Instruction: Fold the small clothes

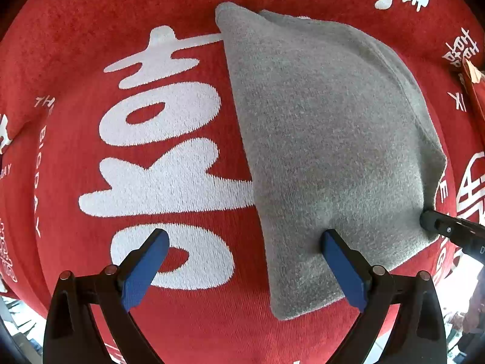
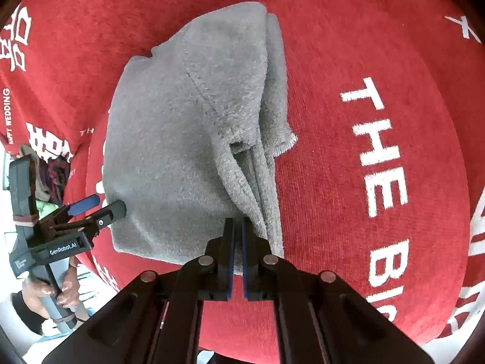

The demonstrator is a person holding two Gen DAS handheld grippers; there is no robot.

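Fig.: grey garment (image 1: 327, 139) lies folded on a red cloth (image 1: 188, 318) w/ white lettering, which covers the bench. In the right wrist view the garment's layered edges bunch along its right side, next to the words "THE BIG" woven in the cloth. At far left of that view, a hand (image 2: 53, 292) grips the handle of the left claw (image 2: 103, 206); clutter behind it is too blurred to identify.

Left claw (image 1: 245, 242): jaws wide apart, pointing down at the cloth; one blue pad (image 1: 342, 270) rests over the garment's near edge, the other over bare red cloth. Nothing gripped.

Right claw (image 2: 238, 227): jaws drawn narrow, pads nearly meeting, pinching the garment's bunched lower-right corner. Its black tip (image 1: 430, 220) appears at the garment's right edge in the left wrist view.
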